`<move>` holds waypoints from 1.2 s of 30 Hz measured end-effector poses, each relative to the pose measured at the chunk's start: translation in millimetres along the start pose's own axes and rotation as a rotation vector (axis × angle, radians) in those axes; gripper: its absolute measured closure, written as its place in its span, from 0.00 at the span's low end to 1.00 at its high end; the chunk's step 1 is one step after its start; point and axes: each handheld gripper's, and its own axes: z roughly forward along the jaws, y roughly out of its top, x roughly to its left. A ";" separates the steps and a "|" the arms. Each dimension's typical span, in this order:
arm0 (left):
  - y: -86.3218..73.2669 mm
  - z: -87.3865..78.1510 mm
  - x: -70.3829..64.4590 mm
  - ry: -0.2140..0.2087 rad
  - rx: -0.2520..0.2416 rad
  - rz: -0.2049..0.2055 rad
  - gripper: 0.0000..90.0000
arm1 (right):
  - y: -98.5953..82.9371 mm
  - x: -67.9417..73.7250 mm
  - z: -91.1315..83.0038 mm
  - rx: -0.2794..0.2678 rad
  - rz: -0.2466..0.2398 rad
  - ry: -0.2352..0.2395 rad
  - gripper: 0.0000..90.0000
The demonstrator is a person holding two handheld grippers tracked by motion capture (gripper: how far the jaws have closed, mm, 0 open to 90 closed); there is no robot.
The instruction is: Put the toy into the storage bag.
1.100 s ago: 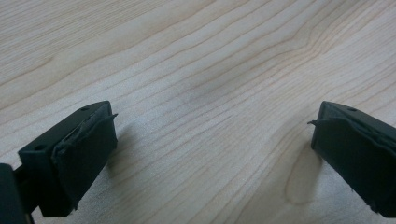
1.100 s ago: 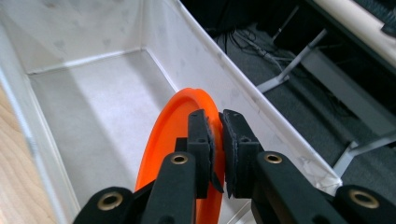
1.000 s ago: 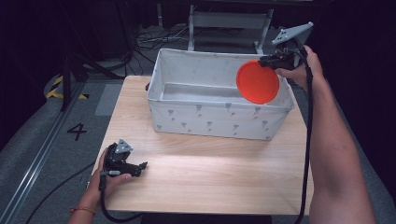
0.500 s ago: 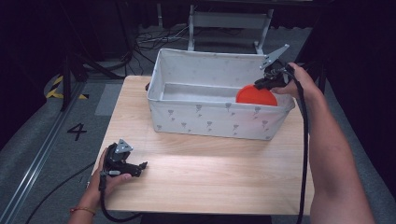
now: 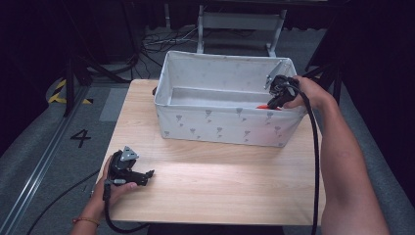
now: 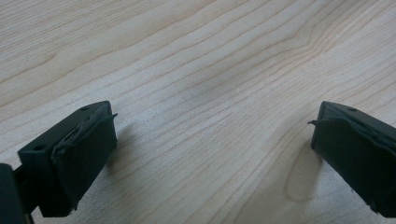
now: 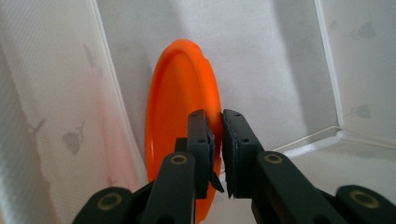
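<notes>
Inside the fabric bin, at its right end, I have the right tongs nipped on the rim of the orange plate. That plate stands on edge, close against a bin wall, and I think it touches the bin floor, though the tongs hide its bottom. From above just a sliver of orange peeks over the front rim. My left tongs sit spread wide with nothing between them, low over bare counter near its front left corner, well apart from the bin.
</notes>
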 end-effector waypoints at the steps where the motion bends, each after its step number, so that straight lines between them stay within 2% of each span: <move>1: 0.1 0.1 0.4 -0.003 0.001 0.003 0.00 | -0.7 0.3 -0.6 0.001 0.000 0.005 0.91; 4: 0.7 0.3 1.5 -0.007 0.003 0.012 0.00 | -2.7 0.6 -0.9 0.008 0.015 -0.004 0.91; 7: 0.7 0.2 1.4 -0.006 0.004 0.013 0.00 | -6.9 0.2 -2.0 -0.013 0.033 -0.014 0.91; 8: 0.6 0.3 1.2 -0.006 0.003 0.010 0.00 | -10.6 -0.3 -2.9 -0.039 0.058 -0.037 0.89; 9: 0.6 0.3 1.2 -0.006 0.003 0.010 0.00 | -10.6 -0.3 -2.9 -0.039 0.058 -0.037 0.89; 13: 0.5 0.3 1.0 -0.005 0.001 0.010 0.01 | -14.9 0.2 -5.7 -0.117 0.101 -0.048 0.88; 15: 0.4 0.4 0.8 -0.007 0.001 0.008 0.01 | -15.1 1.1 -6.9 -0.132 0.111 -0.058 0.84; 17: 0.4 0.4 0.8 -0.007 0.001 0.008 0.01 | -14.5 1.3 -8.6 -0.151 0.125 -0.087 0.80; 20: 0.4 0.4 0.8 -0.007 0.001 0.008 0.01 | -13.5 3.1 -14.1 -0.209 0.171 -0.136 0.77; 22: 0.3 0.3 0.8 -0.004 -0.002 0.009 0.01 | -13.0 6.4 -20.8 -0.274 0.201 -0.169 0.73; 25: 0.0 0.0 0.2 -0.002 -0.001 0.004 0.01 | -13.9 10.5 -28.9 -0.350 0.250 -0.197 0.66; 26: 0.0 0.0 0.2 -0.002 -0.001 0.004 0.01 | -13.9 10.5 -28.9 -0.350 0.250 -0.197 0.66; 27: -0.1 -0.1 0.1 -0.002 -0.001 0.003 0.01 | -16.9 13.8 -34.6 -0.408 0.293 -0.220 0.61; 28: -0.1 -0.1 0.1 -0.002 -0.002 0.003 0.01 | -16.9 13.8 -34.6 -0.408 0.293 -0.220 0.61; 29: -0.2 -0.4 0.0 0.003 0.000 0.003 0.01 | -19.6 15.2 -37.4 -0.440 0.333 -0.237 0.57; 30: -0.2 -0.4 0.0 0.003 0.000 0.003 0.01 | -19.6 15.2 -37.4 -0.440 0.333 -0.237 0.57; 31: -0.2 -0.4 0.0 0.002 0.000 0.003 0.01 | -21.7 17.3 -40.4 -0.454 0.367 -0.255 0.54; 35: -0.2 -0.4 0.0 0.002 0.000 0.003 0.01 | -23.5 23.1 -44.1 -0.481 0.376 -0.265 0.49; 36: -0.2 -0.4 0.0 0.003 0.000 0.003 0.01 | -24.3 25.5 -45.4 -0.491 0.382 -0.267 0.44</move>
